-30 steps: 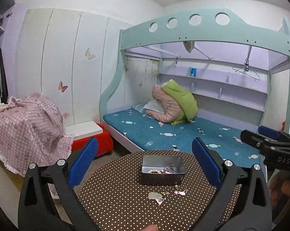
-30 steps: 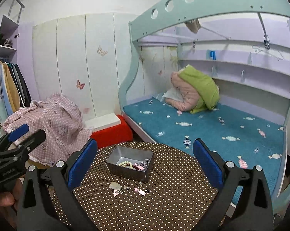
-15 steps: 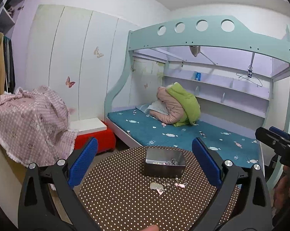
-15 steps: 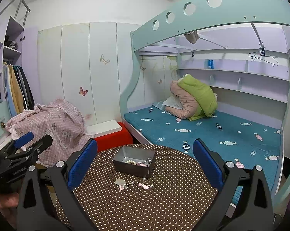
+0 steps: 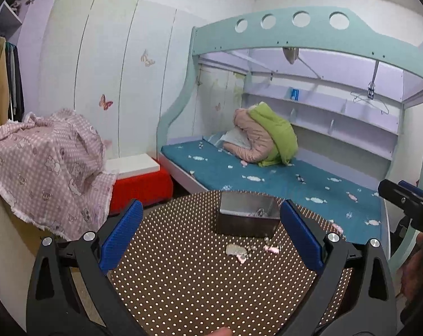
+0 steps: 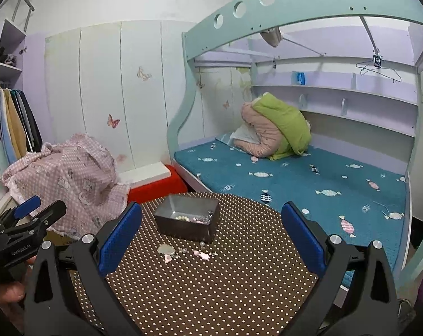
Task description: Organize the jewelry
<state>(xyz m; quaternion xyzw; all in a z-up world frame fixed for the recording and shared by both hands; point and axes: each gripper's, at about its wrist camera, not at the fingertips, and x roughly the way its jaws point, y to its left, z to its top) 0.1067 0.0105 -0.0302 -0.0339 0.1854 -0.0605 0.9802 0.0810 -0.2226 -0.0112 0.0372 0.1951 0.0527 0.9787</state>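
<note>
Jewelry lies loose on the counter, just in front of the tin: a pale disc, a few beads and small pink pieces. More beads and a chain sit inside the tin.

Both tools are held above the near side of the counter, well short of the tin. The left tool has its blue pads spread wide apart with nothing between them. The right tool is the same, wide apart and empty. From the right wrist view, the left tool shows to the left of the tin, off the counter edge; from the left wrist view, the right tool shows to the right of the tin, over the bed side.

By my reading, the step in hand is the approach: some pieces are already in the tin, and the scatter in front of it is what remains. The next move likely calls for one tool to drop low toward the pieces in front of the tin, line its pads up on either side of a single piece, and close gently. The pieces look small and flat, so the pads would have to come almost to the cloth to catch one. A bead could roll away if nudged.

Behind the tin stand the bed and a red box.
</note>
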